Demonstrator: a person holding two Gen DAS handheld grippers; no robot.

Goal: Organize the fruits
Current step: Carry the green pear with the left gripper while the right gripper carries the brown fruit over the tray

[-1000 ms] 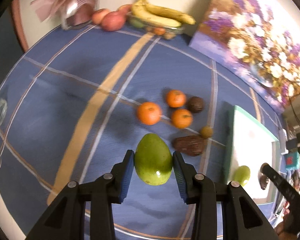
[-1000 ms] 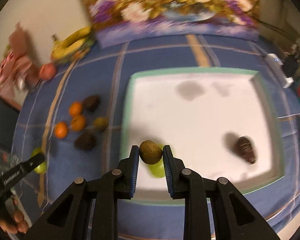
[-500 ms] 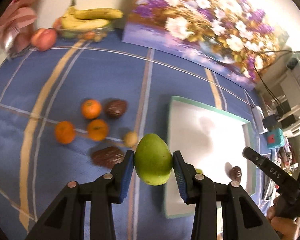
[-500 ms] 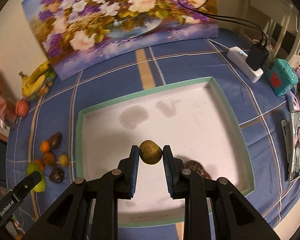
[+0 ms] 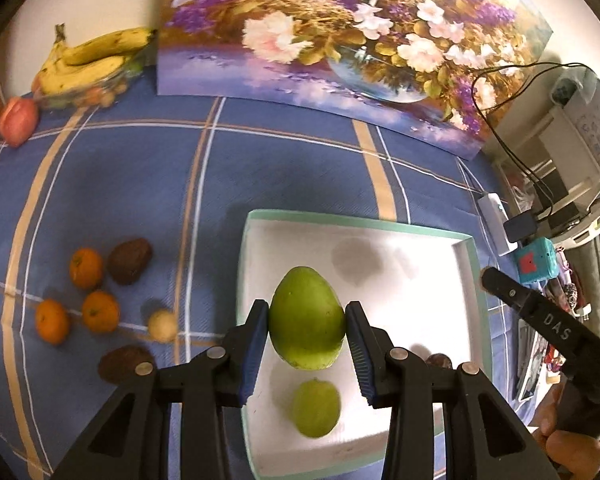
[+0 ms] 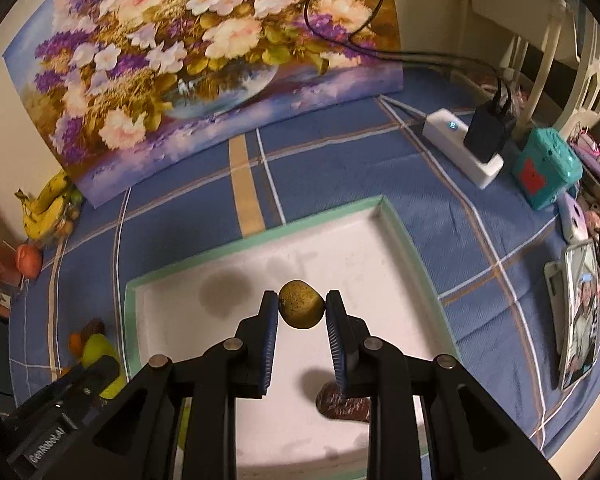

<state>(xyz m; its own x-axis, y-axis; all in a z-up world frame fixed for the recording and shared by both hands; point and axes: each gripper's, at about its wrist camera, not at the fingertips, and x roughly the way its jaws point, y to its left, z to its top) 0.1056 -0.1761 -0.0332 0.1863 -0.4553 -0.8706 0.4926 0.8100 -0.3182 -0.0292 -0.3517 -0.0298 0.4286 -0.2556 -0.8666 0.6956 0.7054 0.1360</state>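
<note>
My left gripper [image 5: 306, 330] is shut on a large green mango [image 5: 306, 322] and holds it above the near left part of the white tray with a green rim [image 5: 474, 280]. A small green lime [image 5: 315, 407] and a dark brown fruit [image 5: 438, 360] lie in the tray. My right gripper [image 6: 302, 312] is shut on a small yellow-brown round fruit [image 6: 301, 309] above the middle of the tray [image 6: 404, 232]. The dark fruit [image 6: 342, 402] shows there under the right finger. Three oranges [image 5: 86, 268], two dark avocados [image 5: 129, 255] and a small yellow fruit [image 5: 162, 324] lie on the blue cloth left of the tray.
A flower painting [image 5: 340, 40] leans on the back wall. Bananas [image 5: 88, 60] and a red apple [image 5: 18, 120] sit at the back left. A power strip with a charger [image 6: 466, 146], a teal box [image 6: 548, 168] and a phone [image 6: 580, 316] lie right of the tray.
My left gripper has carried the mango to the right, from over the loose fruits to over the tray. My right gripper has carried its fruit further back over the tray.
</note>
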